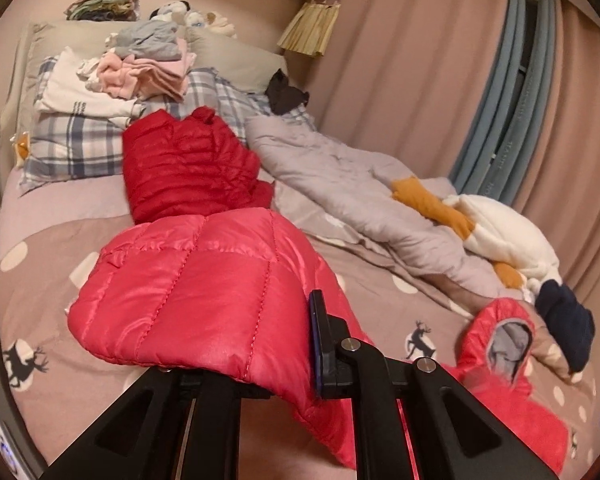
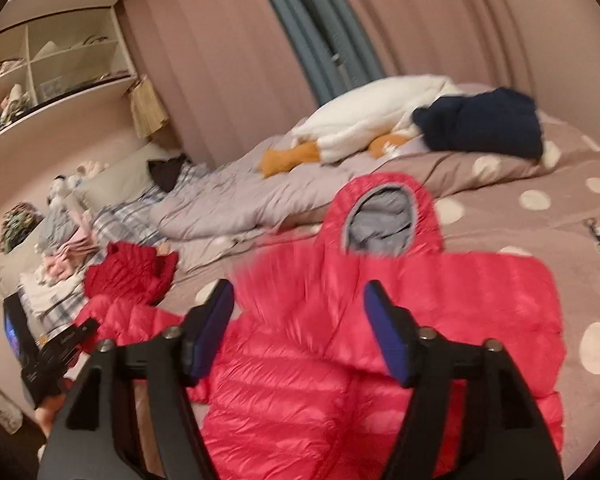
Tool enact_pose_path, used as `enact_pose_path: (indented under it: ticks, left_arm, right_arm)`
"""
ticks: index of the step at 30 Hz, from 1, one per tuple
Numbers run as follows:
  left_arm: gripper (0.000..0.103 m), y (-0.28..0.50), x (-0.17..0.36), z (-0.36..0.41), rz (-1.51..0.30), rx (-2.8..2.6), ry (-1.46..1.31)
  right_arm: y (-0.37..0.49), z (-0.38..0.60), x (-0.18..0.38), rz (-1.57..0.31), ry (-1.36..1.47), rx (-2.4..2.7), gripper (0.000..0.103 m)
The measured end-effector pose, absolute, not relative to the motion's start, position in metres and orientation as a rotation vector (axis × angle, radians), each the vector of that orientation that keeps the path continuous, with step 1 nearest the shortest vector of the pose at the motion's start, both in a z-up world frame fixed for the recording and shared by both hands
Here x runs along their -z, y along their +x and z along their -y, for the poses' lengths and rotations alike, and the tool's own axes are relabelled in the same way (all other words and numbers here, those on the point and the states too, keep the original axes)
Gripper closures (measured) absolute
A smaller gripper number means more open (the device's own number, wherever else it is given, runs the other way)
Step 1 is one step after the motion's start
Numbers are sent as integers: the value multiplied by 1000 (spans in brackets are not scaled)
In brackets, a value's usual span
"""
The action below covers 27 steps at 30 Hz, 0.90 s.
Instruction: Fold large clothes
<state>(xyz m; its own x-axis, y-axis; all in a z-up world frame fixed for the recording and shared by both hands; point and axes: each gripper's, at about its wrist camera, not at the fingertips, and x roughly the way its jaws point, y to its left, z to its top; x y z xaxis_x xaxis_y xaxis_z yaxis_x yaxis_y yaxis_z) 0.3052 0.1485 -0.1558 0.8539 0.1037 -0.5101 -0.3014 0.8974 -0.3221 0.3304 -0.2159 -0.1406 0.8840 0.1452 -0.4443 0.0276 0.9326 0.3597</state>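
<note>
A bright pink-red hooded puffer jacket (image 2: 340, 340) lies spread on the bed, with its grey-lined hood (image 2: 380, 220) toward the far side. My left gripper (image 1: 284, 344) is shut on one quilted end of the jacket (image 1: 204, 288) and holds it lifted off the cover. That end drapes over one finger and hides it. The hood (image 1: 500, 332) shows at the lower right of the left wrist view. My right gripper (image 2: 300, 312) hovers open above the jacket's chest, its blue pads (image 2: 216, 312) wide apart and nothing between them.
A folded dark red puffer (image 1: 188, 164) lies by the plaid pillows, which carry a stack of folded clothes (image 1: 140, 72). A grey duvet (image 1: 360, 184), a white goose plush (image 1: 508, 232) and a navy garment (image 1: 564, 320) line the curtain side. Shelves (image 2: 60, 68) stand behind the headboard.
</note>
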Motion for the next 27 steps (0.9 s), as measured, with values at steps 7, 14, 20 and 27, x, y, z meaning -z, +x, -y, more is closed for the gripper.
enact_pose_path:
  ticks: [7,14,20,27]
  left_arm:
    - [93,300,153,-137,-497,-219,-381]
    - [93,296,150,-127,-495,-231,-333]
    - [93,296,148,-119,-507,-249,-298]
    - [93,295,135,-76,-487,-210,-222]
  right_arm:
    - [311,267,133,-475,338,127,34]
    - [335,333,189,-673,292,389,43]
    - [361,337,281,-889,198,462,49]
    - [333,348,224,-736,183,565,48]
